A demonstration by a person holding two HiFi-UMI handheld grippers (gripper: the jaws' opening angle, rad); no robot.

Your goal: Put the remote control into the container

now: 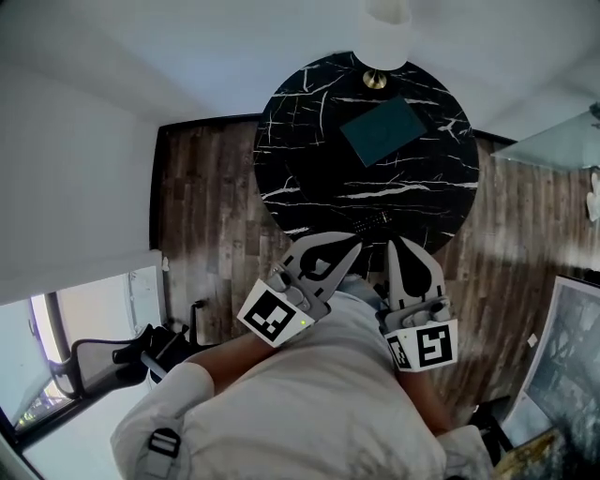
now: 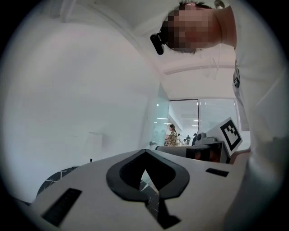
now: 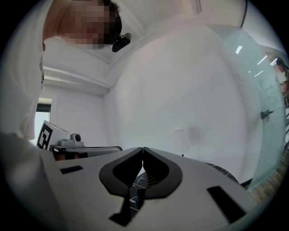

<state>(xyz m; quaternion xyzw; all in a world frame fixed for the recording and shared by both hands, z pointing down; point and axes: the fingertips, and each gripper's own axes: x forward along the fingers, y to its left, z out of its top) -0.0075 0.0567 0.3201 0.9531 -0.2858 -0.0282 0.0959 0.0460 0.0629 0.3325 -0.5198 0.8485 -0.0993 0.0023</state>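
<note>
A dark remote control (image 1: 372,223) lies near the front edge of the round black marble table (image 1: 309,159). Farther back on the table sits a flat teal container (image 1: 382,129). Both grippers are held close to my chest, just short of the table's near edge. My left gripper (image 1: 355,243) is shut and holds nothing, and its tip points at the remote. My right gripper (image 1: 394,243) is likewise shut and holds nothing, just right of the remote. In the left gripper view the left gripper (image 2: 145,151) has its jaws together, and in the right gripper view the right gripper (image 3: 142,149) does too. Both views look up at a white wall.
A white lamp (image 1: 386,21) with a brass base (image 1: 375,80) stands at the table's far edge. Dark wood floor (image 1: 211,202) surrounds the table. A white wall (image 1: 75,159) is at left, a black chair (image 1: 141,352) at lower left, and a glass panel (image 1: 553,141) at right.
</note>
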